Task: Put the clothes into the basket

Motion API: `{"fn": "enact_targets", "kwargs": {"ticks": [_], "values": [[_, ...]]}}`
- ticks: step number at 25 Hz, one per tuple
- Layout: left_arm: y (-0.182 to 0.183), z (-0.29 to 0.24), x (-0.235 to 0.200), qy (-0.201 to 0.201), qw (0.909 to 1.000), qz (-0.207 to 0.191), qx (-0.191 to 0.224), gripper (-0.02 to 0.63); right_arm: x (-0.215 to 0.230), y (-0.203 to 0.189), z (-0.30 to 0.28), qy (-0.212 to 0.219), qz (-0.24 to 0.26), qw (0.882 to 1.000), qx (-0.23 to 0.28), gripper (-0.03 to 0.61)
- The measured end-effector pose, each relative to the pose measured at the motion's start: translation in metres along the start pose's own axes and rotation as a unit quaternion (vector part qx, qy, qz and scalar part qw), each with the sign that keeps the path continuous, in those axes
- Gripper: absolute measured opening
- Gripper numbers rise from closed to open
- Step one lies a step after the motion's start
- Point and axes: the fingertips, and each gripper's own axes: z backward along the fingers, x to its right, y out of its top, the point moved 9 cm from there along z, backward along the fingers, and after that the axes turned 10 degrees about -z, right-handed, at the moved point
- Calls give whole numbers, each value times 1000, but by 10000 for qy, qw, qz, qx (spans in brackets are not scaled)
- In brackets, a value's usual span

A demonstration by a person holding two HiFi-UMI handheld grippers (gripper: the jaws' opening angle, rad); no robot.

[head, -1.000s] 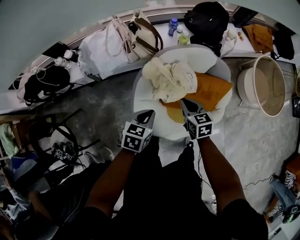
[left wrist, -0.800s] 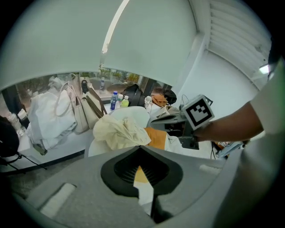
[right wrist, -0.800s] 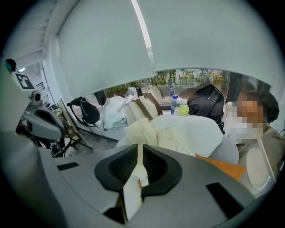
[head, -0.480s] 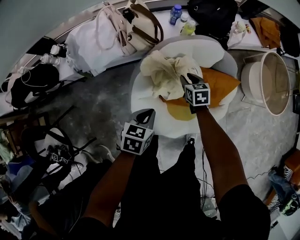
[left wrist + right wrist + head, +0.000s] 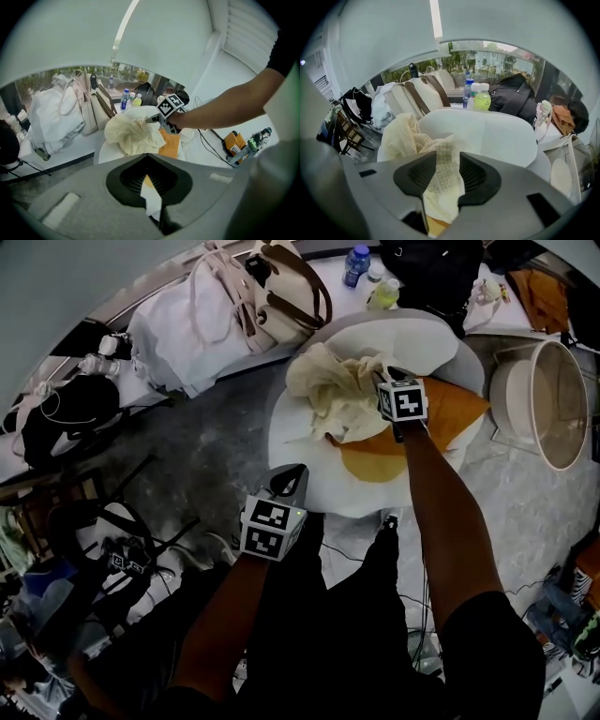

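Grey mottled floor (image 5: 206, 456) spreads below you. Closest to your body, your left gripper (image 5: 294, 472) hangs at the near left edge of the white round surface (image 5: 300, 442), its jaws brought together with nothing between them.

Farther out on that surface lies the orange garment (image 5: 450, 413), spread flat. Your right arm reaches across it. Your right gripper (image 5: 384, 371) is at the cream garment (image 5: 333, 390), which sits crumpled in a heap on the surface and overlaps the orange one's far left edge. Its jaws stand wide apart and have just been opening. A fold of the cream checked cloth lies in the gap between them, and the pads are not pinching it.

Both clothes are on the white surface. The basket (image 5: 506, 399) stands on the floor to your right, well apart from them.

Beyond the surface sit a cream handbag (image 5: 281, 296) with brown straps, a white bag (image 5: 178, 334) beside it, a blue bottle (image 5: 354, 263), a yellow-green bottle (image 5: 382, 296) and a black backpack (image 5: 431, 273).
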Motion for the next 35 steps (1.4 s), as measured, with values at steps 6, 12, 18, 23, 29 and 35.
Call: {"fn": "enact_targets", "kwargs": {"ticks": [6,12,18,23,29,35], "values": [[-5,-6,0,-50,9999,-9,-125,-6,0,4,-10,390,80,9992,-78,164],[-3,-8,4,-46,9999,96,-109,-6,-10,5,-6,809,306,9961,-198,75],[4,-6,15,-21,9999,146,-12,-6,-16,-1,13,844,216,9960,-186,23],[20,-2,27,25,9996,234,152,-6,-17,0,46,939,-118,9955,0,21],[34,12,30,270,9982,388,367,-6,-20,1,102,1122,-840,9897,292,20],[49,36,43,434,9974,265,515,-6,-25,12,173,1440,-1060,9815,690,20]]}}
